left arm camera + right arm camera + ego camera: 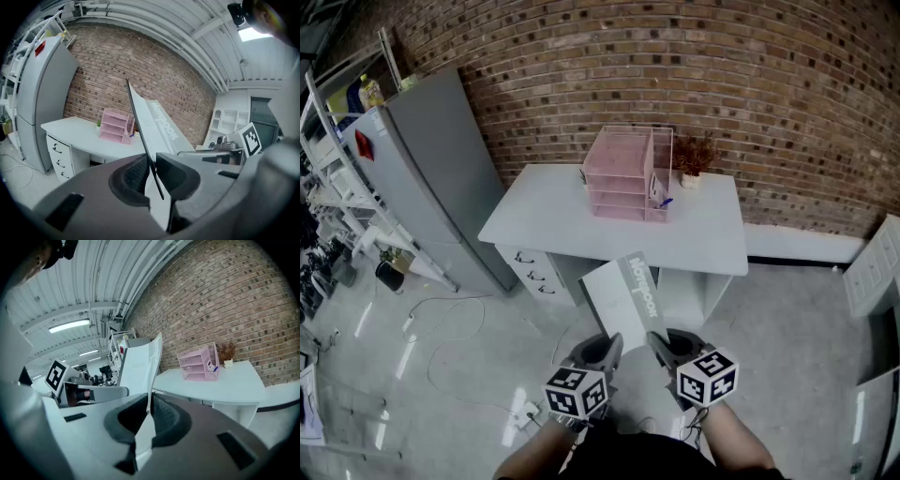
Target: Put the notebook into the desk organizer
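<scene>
Left hand-held gripper [150, 173] and right hand-held gripper [148, 416] both pinch the notebook [626, 295], so we probably want it steady and edge-first for the desk organizer [623, 173]

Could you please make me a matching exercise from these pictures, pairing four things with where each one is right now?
Things:
1. notebook
2. desk organizer
3. potted plant
4. tall grey cabinet

Places:
a. on the white desk, left of the plant
b. clamped in both the left gripper and the right gripper, in front of the desk
c. on the floor, left of the desk
d. at the desk's back edge, just right of the organizer

Pairs: 1-b, 2-a, 3-d, 4-c
</scene>
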